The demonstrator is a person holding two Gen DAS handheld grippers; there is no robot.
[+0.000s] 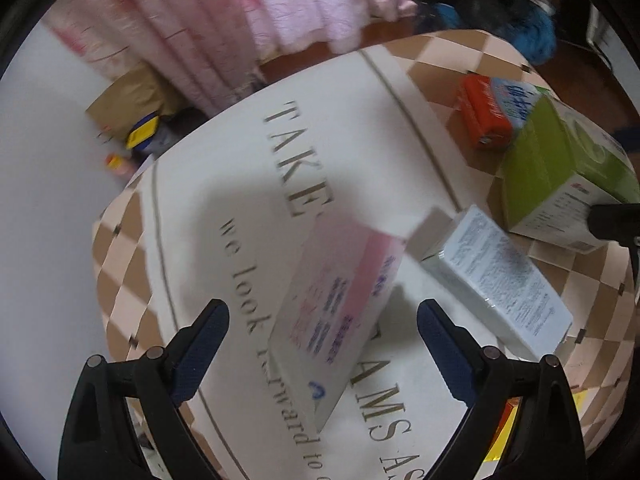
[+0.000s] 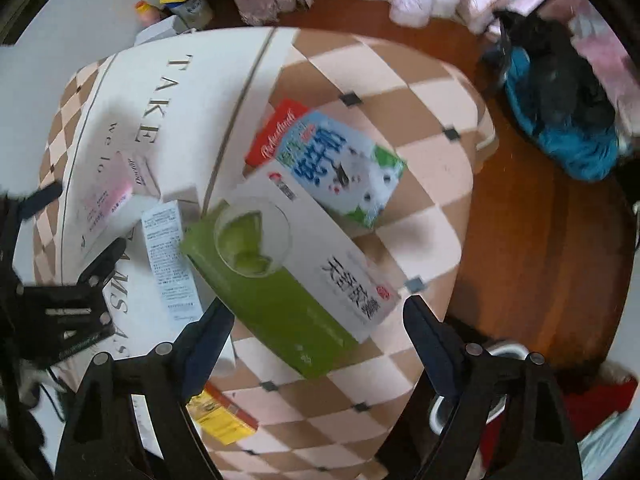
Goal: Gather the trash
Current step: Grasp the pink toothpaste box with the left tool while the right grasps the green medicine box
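Several empty boxes lie on a checkered table (image 1: 124, 240) covered partly by a white printed sheet (image 1: 224, 160). A pink-and-white flat box (image 1: 340, 312) lies between the fingers of my open left gripper (image 1: 323, 334), just ahead of it; it also shows in the right wrist view (image 2: 108, 196). A white printed box (image 1: 500, 272) lies to its right. My open right gripper (image 2: 318, 328) hovers over a green-and-white box (image 2: 288, 276), which also shows in the left wrist view (image 1: 560, 172). A blue-and-white milk carton (image 2: 344, 168) and a red box (image 2: 272, 132) lie beyond it.
A yellow-and-red packet (image 2: 220, 416) lies at the table's near edge. Pink curtains (image 1: 208, 20), a brown paper bag (image 1: 128, 100) and small containers (image 2: 184, 4) stand behind the table. A blue-and-black bag (image 2: 560, 112) lies on the wooden floor (image 2: 540, 260). A white bowl (image 2: 496, 392) sits lower right.
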